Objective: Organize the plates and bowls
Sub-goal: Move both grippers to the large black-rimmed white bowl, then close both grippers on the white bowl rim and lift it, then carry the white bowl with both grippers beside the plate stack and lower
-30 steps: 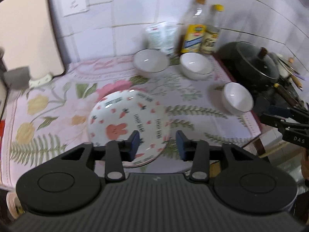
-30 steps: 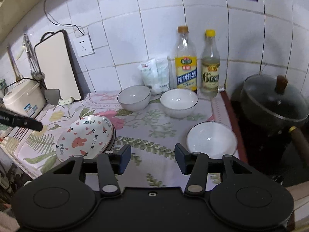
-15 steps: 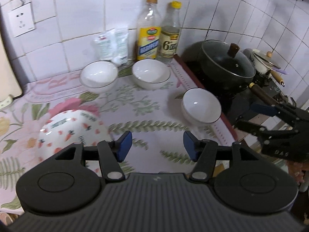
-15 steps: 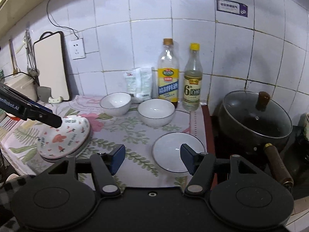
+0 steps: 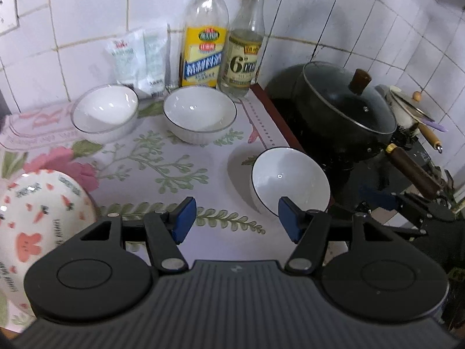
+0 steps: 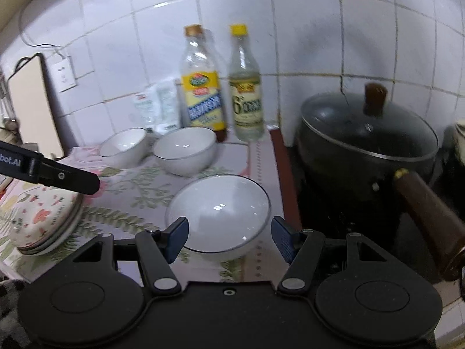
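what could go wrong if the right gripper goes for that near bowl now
The near bowl sits at the cloth's edge beside the black pot, so a shove from the open right gripper could knock it into the pot or off the counter. The pot handle juts alongside the gripper and could snag it.

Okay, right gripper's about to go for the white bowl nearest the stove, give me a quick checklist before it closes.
1. Right gripper open: ok, jaws spread with nothing between them.
2. Lined up on the near bowl: ok, the bowl sits centred just ahead of the fingers.
3. Jaws wide enough for the bowl: not ok, the bowl looks wider than the gap; a rim grip seems likelier.
4. Bowl empty: ok, only white interior shows.
5. Room beside the pot: cannot tell, its handle juts out to the right of the bowl.
6. Left gripper out of the way: cannot tell, it is open, aimed near the same bowl.
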Demonstrator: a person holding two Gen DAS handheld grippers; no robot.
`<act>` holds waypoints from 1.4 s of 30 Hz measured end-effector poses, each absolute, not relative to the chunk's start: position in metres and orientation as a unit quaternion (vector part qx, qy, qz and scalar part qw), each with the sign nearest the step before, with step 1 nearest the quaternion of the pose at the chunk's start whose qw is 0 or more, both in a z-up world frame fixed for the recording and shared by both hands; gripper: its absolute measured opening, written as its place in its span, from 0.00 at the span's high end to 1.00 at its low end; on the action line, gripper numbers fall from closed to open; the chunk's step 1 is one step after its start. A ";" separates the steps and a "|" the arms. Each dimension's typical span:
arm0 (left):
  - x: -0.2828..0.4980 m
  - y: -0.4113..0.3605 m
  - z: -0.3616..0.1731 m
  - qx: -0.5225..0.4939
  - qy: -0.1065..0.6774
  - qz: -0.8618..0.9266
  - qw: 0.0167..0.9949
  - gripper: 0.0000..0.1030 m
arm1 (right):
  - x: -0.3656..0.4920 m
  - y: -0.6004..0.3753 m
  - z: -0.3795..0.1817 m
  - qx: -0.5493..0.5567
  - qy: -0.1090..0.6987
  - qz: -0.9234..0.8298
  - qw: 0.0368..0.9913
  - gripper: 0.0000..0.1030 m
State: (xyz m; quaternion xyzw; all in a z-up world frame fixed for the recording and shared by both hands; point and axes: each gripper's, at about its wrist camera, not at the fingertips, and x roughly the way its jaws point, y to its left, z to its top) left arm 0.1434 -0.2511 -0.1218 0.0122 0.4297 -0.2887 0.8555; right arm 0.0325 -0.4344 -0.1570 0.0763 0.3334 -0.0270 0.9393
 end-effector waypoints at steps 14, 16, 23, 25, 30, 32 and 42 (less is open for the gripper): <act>0.175 -0.305 -0.191 -0.002 0.476 -0.276 0.835 0.42 | 0.058 -0.459 -0.200 0.144 0.363 -0.065 0.918 0.34; 0.178 -0.307 -0.196 -0.008 0.483 -0.276 0.831 0.43 | 0.061 -0.459 -0.203 0.153 0.365 -0.063 0.916 0.34; 0.184 -0.309 -0.206 -0.039 0.505 -0.297 0.810 0.80 | 0.069 -0.453 -0.209 0.174 0.376 -0.057 0.908 0.52; 0.182 -0.312 -0.204 -0.028 0.503 -0.292 0.813 0.81 | 0.071 -0.452 -0.209 0.190 0.379 -0.060 0.904 0.59; 0.175 -0.311 -0.202 -0.013 0.507 -0.286 0.813 0.84 | 0.068 -0.452 -0.206 0.207 0.386 -0.087 0.895 0.73; 0.172 -0.306 -0.200 -0.017 0.513 -0.282 0.810 0.84 | 0.067 -0.449 -0.204 0.205 0.392 -0.088 0.893 0.74; 0.151 -0.265 -0.172 -0.018 0.504 -0.265 0.822 0.84 | 0.053 -0.417 -0.188 0.206 0.398 -0.073 0.891 0.74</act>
